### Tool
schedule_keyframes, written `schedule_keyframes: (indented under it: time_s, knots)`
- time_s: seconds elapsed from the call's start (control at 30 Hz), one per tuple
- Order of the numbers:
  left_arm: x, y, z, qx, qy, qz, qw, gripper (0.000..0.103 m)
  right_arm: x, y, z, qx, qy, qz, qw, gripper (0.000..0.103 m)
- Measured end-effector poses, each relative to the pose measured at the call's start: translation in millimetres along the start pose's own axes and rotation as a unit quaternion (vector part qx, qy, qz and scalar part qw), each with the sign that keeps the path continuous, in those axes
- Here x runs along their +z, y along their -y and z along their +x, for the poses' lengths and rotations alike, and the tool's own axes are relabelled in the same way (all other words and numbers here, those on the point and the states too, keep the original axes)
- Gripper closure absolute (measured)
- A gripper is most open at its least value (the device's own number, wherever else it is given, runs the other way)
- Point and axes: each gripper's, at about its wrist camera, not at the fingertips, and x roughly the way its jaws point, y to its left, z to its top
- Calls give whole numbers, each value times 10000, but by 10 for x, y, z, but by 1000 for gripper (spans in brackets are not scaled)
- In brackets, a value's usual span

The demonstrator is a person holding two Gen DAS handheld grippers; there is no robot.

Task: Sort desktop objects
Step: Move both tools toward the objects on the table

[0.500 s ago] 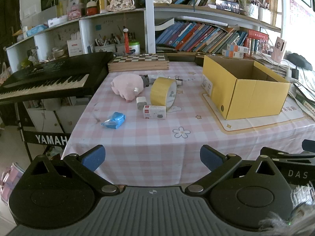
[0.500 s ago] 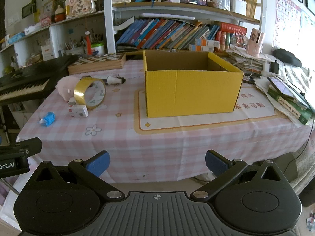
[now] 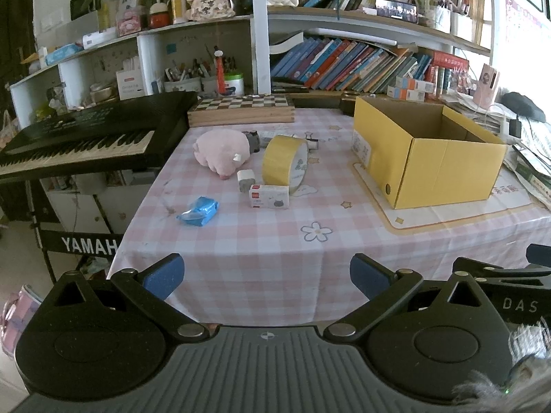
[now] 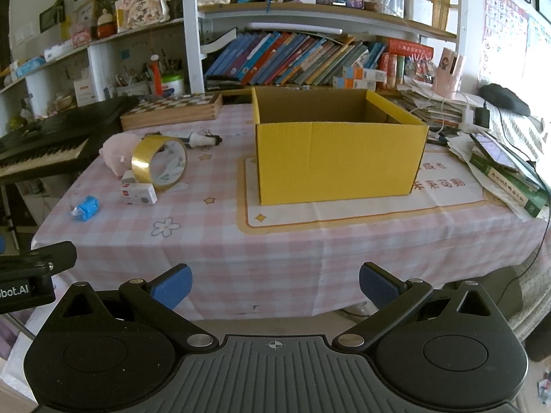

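Tape roll (image 3: 285, 163) hides things behind it; left tongs (image 3: 267, 275) and right tongs (image 4: 274, 284) gape wide, empty.

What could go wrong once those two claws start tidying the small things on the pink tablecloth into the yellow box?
The tape roll stands on edge, so a nudge might send it rolling. It also crowds the small white box and pink plush toy, so wide open fingers may bump neighbours. The blue packet lies near the table's left edge and could be pushed off.

No discernible change; at most, perhaps, a faint drift of left gripper (image 3: 267, 275) and right gripper (image 4: 275, 284).
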Motion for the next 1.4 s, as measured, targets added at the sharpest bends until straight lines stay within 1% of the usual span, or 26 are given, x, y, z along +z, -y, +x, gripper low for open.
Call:
schedule_keyframes:
  time_s: [0.1, 0.3, 0.4, 0.47, 0.97, 1.4]
  knots:
    - [-28, 7, 0, -31, 35, -6, 10000, 0, 5, -3, -3, 11, 0, -1, 10000, 0]
    - [-28, 6, -13, -28, 24, -23, 10000, 0, -16, -134, -25, 22, 36, -106, 9999, 0]
    - [-28, 4, -23, -40, 44, -21, 10000, 0, 4, -102, -56, 80, 76, -118, 9999, 0]
    - [-22, -5, -35, -47, 60, -24, 10000, 0, 9, -82, -60, 34, 106, -126, 9999, 0]
    - [-19, -105, -73, -59, 21, -133, 9999, 0, 45, -152, -92, 218, 120, -229, 9994, 0]
    - [14, -160, -64, -51, 15, -177, 9998, 0, 85, -248, -64, 194, 97, -236, 9995, 0]
